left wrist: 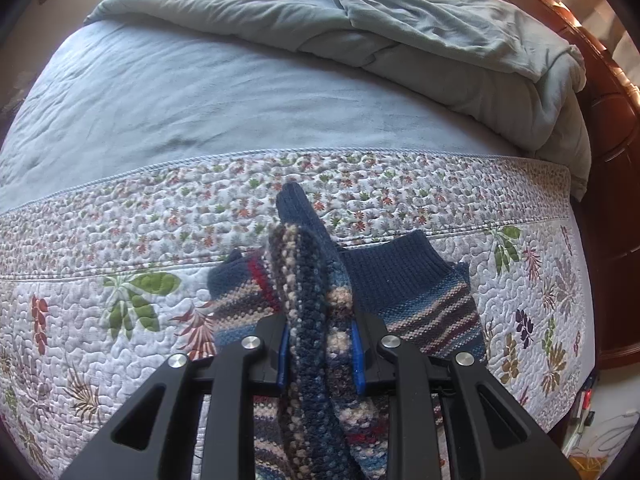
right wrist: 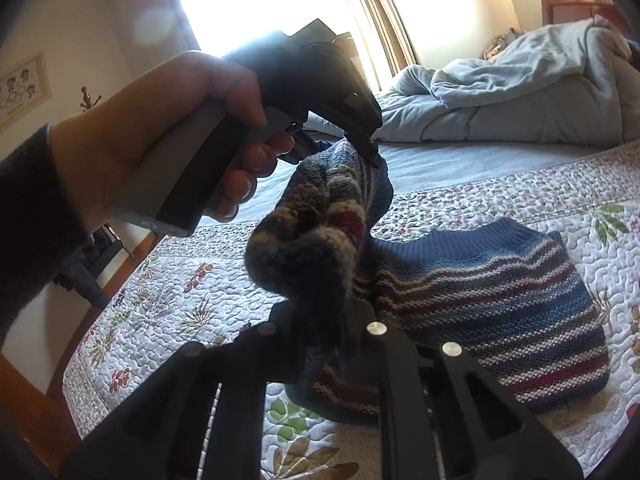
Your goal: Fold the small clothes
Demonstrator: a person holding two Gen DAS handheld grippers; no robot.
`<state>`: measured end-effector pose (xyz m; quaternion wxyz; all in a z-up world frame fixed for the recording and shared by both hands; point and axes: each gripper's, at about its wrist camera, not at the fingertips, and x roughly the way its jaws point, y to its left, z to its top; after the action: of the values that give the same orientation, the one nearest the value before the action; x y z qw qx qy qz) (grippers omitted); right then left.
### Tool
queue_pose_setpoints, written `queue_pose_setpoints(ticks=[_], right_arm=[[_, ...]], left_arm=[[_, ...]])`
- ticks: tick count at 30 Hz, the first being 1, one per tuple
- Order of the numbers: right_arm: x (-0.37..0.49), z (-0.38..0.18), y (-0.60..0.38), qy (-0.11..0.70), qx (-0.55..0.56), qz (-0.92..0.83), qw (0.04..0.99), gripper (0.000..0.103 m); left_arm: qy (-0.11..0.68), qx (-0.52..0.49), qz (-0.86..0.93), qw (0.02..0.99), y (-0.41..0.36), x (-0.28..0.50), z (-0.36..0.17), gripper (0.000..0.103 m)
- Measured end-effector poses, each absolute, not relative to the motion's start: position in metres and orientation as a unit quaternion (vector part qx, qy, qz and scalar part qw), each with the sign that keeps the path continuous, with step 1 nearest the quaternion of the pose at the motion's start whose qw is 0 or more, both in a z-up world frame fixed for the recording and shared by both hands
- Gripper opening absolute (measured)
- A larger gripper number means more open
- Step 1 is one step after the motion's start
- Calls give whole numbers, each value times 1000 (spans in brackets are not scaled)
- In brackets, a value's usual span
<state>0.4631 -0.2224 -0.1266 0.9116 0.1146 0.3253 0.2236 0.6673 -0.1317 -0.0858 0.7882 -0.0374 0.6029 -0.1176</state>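
A small striped knit sweater (left wrist: pixel 420 300) in blue, cream and red, with a dark blue ribbed collar, lies on the floral quilt (left wrist: pixel 120 280). My left gripper (left wrist: pixel 320 354) is shut on a bunched fold of the sweater and holds it up off the quilt. In the right wrist view the sweater's body (right wrist: pixel 520 312) lies flat to the right. My right gripper (right wrist: pixel 324 320) is shut on another raised fold of the same edge. The left gripper (right wrist: pixel 370 152), held in a hand, grips the fold's far end above the bed.
A blue-grey blanket (left wrist: pixel 240 100) covers the bed beyond the quilt, with a rumpled grey comforter (left wrist: pixel 440 40) at the back. A dark wooden bed frame (left wrist: pixel 612 160) runs along the right. A bright window (right wrist: pixel 260 0) is behind the bed.
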Motion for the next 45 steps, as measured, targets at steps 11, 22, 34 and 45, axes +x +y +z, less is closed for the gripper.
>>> queue_pose_setpoints(ticks=[11,22,34,45], right_arm=[[466,-134,-276,333,161,205,906,11],[464,-143,-321,344,186,186,901,11],[462,-166,-378,364,245,173,882,11],[460,-186,-414,382,269,155,871,11]], left_arm=[[606,-27,-137,783,-188,667,-97,23],[608,-16,-151,779,-241,665,-114,23],[611,-2,-168,774,-297,664,-136,23],[622,18,-171,764,-338,663,-161,23]])
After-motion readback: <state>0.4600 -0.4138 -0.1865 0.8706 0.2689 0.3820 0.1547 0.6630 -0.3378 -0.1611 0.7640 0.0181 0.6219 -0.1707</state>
